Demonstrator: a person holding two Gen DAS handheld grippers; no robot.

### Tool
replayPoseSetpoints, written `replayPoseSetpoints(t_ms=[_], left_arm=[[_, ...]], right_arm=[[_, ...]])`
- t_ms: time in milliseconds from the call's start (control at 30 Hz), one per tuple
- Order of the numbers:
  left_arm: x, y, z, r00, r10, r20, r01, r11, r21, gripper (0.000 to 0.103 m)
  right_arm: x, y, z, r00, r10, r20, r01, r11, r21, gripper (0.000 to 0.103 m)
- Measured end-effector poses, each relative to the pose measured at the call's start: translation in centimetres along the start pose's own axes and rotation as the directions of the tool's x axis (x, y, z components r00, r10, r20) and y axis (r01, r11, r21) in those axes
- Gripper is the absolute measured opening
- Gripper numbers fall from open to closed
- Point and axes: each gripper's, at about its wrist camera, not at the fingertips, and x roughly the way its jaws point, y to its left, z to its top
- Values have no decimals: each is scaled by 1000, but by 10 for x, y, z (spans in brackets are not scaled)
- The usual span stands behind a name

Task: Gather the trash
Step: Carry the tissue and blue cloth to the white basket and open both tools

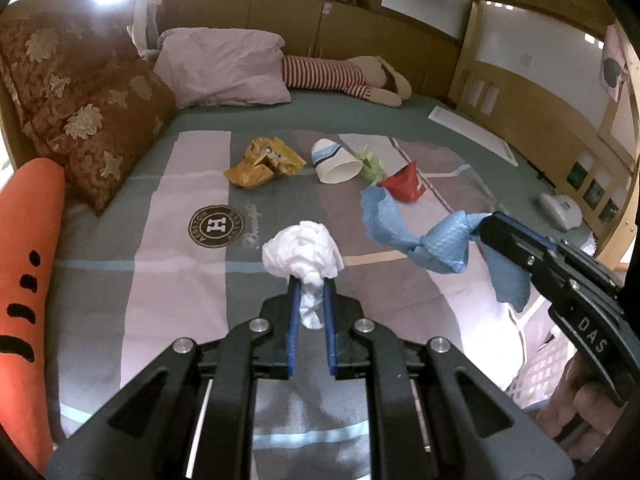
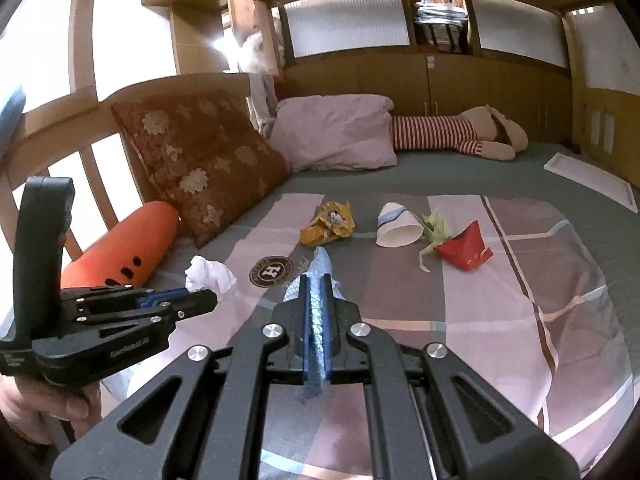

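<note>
My left gripper (image 1: 312,282) is shut on a crumpled white tissue (image 1: 303,250) and holds it above the bed; it also shows in the right wrist view (image 2: 210,273). My right gripper (image 2: 317,280) is shut on a blue paper towel (image 2: 320,266), which hangs from it in the left wrist view (image 1: 424,236). Farther up the bed lie a yellow wrapper (image 1: 262,162), a white paper cup (image 1: 334,160) on its side, a green scrap (image 1: 370,164) and a red wrapper (image 1: 404,182).
A patterned bedspread (image 1: 180,280) covers the bed. A brown floral cushion (image 1: 92,128), a pink pillow (image 1: 224,68), an orange carrot plush (image 1: 28,300) and a striped plush toy (image 1: 340,76) line the left and far sides. A white tray (image 1: 472,132) lies far right.
</note>
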Motion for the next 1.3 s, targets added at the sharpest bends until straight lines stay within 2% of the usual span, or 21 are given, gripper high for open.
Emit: replayPoseSetpoints(t_ms=[433, 767, 867, 933, 1100, 1167, 1200, 1267, 1300], left_arm=[[4, 1, -2, 1000, 2, -10, -2, 1000, 10, 12], [6, -1, -4, 1000, -1, -14, 2, 1000, 13, 12], [4, -4, -3, 999, -36, -9, 36, 999, 17, 12], [1, -12, -4, 998, -71, 1, 70, 996, 48, 12], [-8, -48, -8, 984, -178, 0, 177, 974, 140, 12], [-15, -71, -9, 972, -235, -4, 231, 954, 191, 12], [-22, -92, -11, 958, -285, -11, 280, 931, 233, 12], [-29, -119, -13, 940, -340, -25, 333, 900, 280, 12], [-33, -140, -15, 924, -378, -46, 373, 874, 311, 12]], right_arm=[[6, -4, -4, 999, -14, -31, 14, 1000, 11, 6], [-1, -10, -1, 1000, -12, -7, 12, 999, 30, 6], [-33, -25, 0, 999, -7, 34, 4, 997, 83, 6], [-73, -43, -7, 997, -34, 73, 25, 993, 118, 6], [-170, -98, -44, 979, -194, 69, 182, 971, 155, 6], [-203, -120, -65, 960, -277, 38, 267, 949, 169, 6], [-221, -133, -79, 944, -331, 13, 323, 929, 178, 6], [-241, -151, -103, 919, -392, -41, 392, 899, 195, 6], [-246, -161, -116, 907, -415, -77, 421, 883, 209, 6]])
